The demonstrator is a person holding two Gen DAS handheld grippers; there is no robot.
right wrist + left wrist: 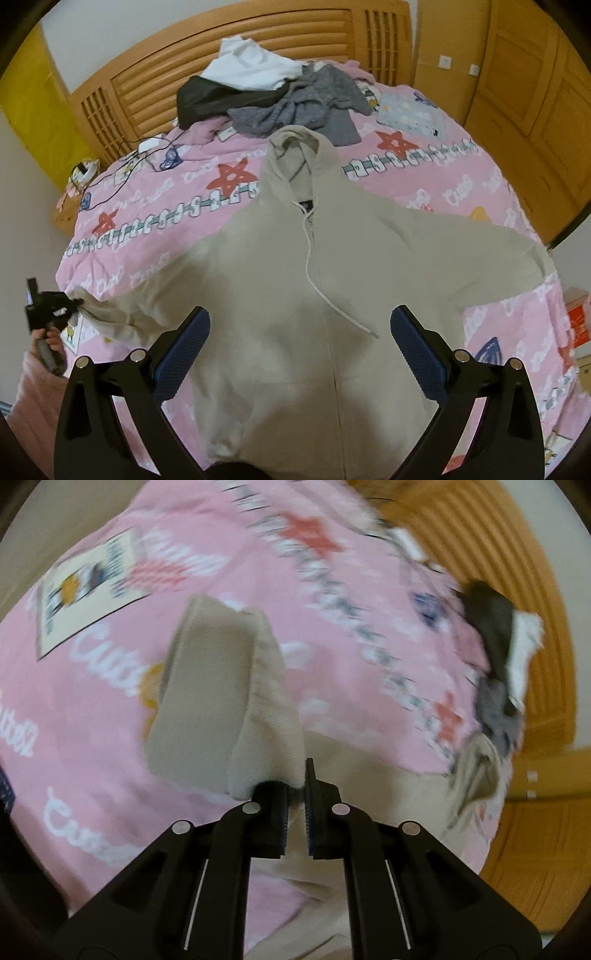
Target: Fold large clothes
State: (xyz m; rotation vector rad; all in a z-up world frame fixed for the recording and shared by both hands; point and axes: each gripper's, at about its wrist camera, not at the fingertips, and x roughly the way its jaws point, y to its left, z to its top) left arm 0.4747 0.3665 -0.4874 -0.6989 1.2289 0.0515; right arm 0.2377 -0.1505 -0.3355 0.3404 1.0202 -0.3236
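Left gripper (295,794): clenched on the cuff of the hoodie's sleeve (221,686); cloth is pinched between the black pads, and the sleeve is seen lifted off the bedspread. In the right wrist view the same gripper (75,302) is seen at the far left, held by a hand (50,341) in a pink sleeve.
Right gripper (300,332): released, blue pads spread wide; nothing is held or touched; it hangs above the chest of the garment.
Task item: one beige zip hoodie (332,295), laid face up on the bed, hood toward the headboard, zip closed, one white drawstring trailing across the front. Its other sleeve is spread out flat to the right.
Bedding: one pink printed bedspread (480,192), with red stars and white lettering.
Surroundings: one slatted wooden headboard (229,55); wooden cupboard doors (524,92) at right.
Clutter near hood: a pile of three garments, white (251,70), black (207,99), grey (306,99); the grey one lies just beside the hood.
Other: black cables (133,162) and a white charger at left of the bed; one pale printed pillow (413,116) at right.
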